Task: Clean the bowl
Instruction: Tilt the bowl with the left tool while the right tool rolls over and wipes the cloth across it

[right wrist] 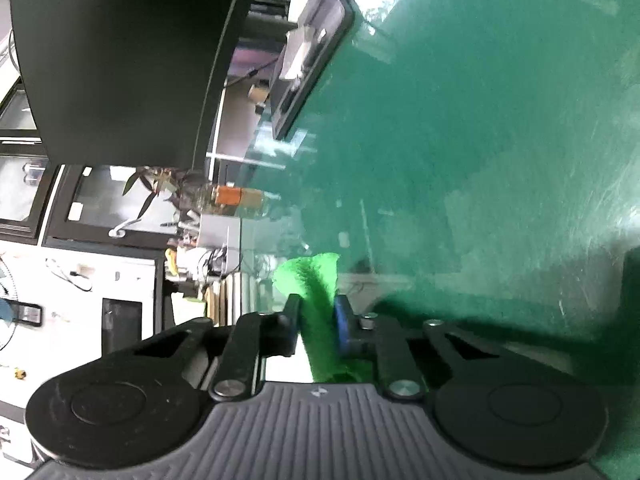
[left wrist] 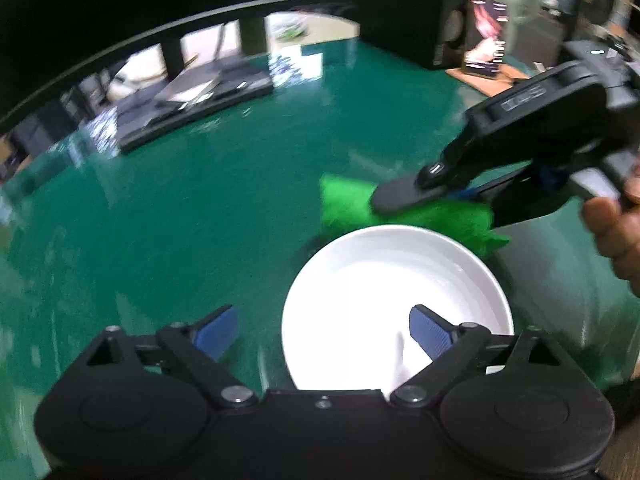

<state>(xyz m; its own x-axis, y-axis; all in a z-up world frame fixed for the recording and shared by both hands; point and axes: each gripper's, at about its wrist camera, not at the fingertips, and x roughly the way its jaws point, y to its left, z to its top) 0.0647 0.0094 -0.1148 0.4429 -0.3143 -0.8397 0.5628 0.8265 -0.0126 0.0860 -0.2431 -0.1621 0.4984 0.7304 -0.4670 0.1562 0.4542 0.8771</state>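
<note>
A white bowl (left wrist: 396,300) sits on the green table, just ahead of my left gripper (left wrist: 324,330). That gripper is open: its right blue pad hangs over the bowl's inside and the left pad stays outside the rim, with nothing held. My right gripper (left wrist: 436,196) comes in from the right behind the bowl, shut on a bright green cloth (left wrist: 352,204) that lies just past the far rim. In the right wrist view, rolled sideways, the green cloth (right wrist: 316,300) is pinched between the fingers of the right gripper (right wrist: 316,320). The bowl is out of that view.
A black flat device (left wrist: 184,100) lies at the table's far left edge. A tall black box (left wrist: 404,8) and a wooden board (left wrist: 484,80) stand at the far right. A person's hand (left wrist: 616,232) holds the right gripper. Green table (left wrist: 200,208) stretches left of the bowl.
</note>
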